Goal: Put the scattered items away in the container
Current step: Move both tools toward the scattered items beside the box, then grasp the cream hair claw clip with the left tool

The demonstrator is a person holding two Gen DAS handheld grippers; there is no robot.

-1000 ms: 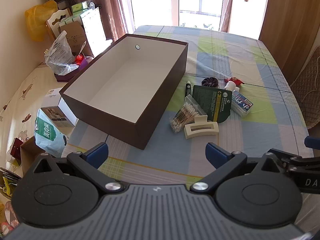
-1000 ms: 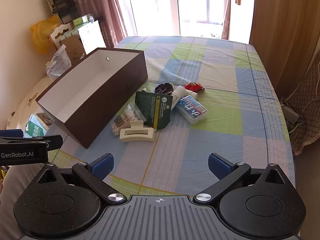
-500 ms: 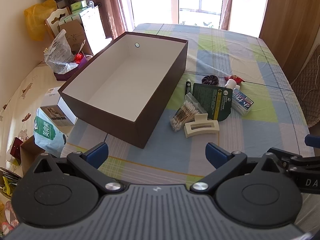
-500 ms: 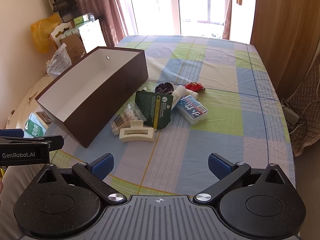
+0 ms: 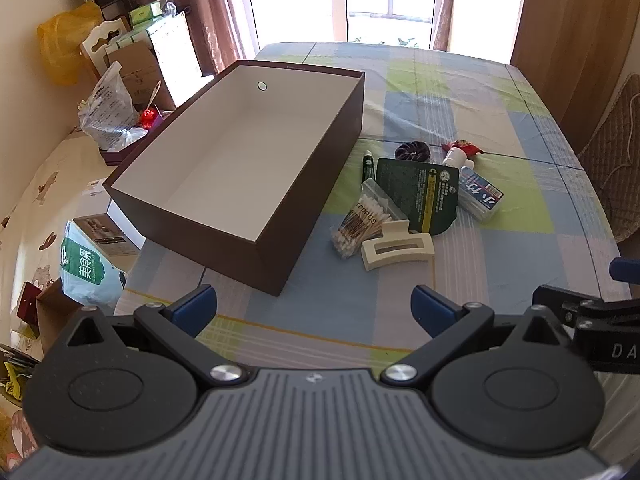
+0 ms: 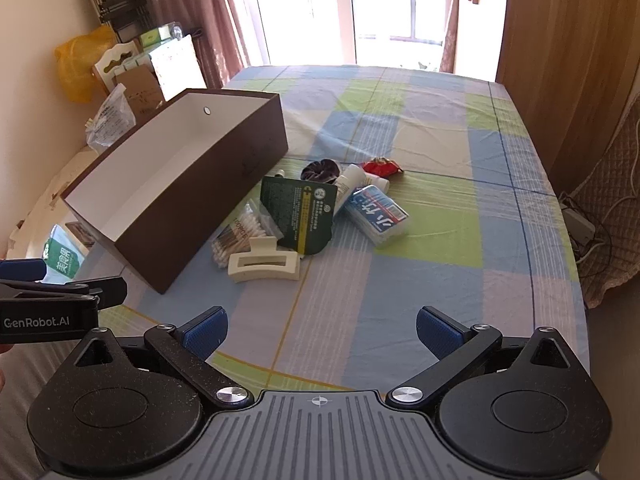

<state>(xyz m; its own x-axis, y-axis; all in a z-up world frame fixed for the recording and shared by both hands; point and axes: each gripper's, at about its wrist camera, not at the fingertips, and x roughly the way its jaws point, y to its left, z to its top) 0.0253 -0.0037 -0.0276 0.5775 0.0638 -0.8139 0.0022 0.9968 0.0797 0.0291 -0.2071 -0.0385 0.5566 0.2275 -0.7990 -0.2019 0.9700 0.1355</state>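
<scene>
An empty brown box (image 5: 240,168) (image 6: 192,200) with a white inside stands on the checked tablecloth. Right of it lies a heap: a cream hair claw (image 5: 398,248) (image 6: 264,266), a pack of cotton swabs (image 5: 360,220) (image 6: 240,234), a dark green packet (image 5: 418,194) (image 6: 300,210), a blue-and-white pack (image 5: 478,196) (image 6: 378,214), a white bottle (image 5: 454,156) (image 6: 350,182), a dark scrunchie (image 5: 412,150) (image 6: 320,170), a red item (image 5: 462,146) (image 6: 380,166) and a black tube (image 5: 367,166). My left gripper (image 5: 314,308) and right gripper (image 6: 322,330) both hover open, short of the heap.
Left of the table stand cartons (image 5: 132,60), plastic bags (image 5: 106,112), a green-printed pack (image 5: 86,268) and a chair (image 5: 100,40). A quilted seat (image 6: 608,216) with cables is at the right. Bare tablecloth (image 6: 440,128) stretches beyond the heap toward the window.
Both views have crept slightly closer to the box and heap. Nothing on the table has moved and both grippers stay open.
</scene>
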